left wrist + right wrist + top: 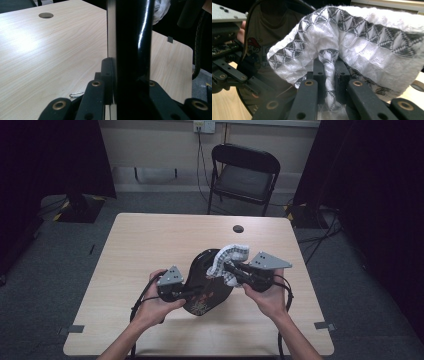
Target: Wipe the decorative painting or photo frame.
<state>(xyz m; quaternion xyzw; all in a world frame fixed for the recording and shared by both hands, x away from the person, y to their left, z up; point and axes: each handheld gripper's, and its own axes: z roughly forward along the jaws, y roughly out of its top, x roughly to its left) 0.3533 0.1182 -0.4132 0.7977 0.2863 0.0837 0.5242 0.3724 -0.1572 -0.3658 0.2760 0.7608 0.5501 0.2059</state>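
Left gripper (186,292) clamped on black tray (205,270) rim, tilting it up near desk (150,245) front edge, presumably steadying it for wiping; right gripper (231,268) pinched shut on cloth (231,254) against its upper face.

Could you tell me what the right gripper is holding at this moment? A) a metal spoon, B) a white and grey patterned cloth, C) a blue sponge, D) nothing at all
B: in the right gripper view, the right gripper is shut on a twisted fold of the white and grey patterned cloth, and the high view shows that cloth draped against the glossy black tray.
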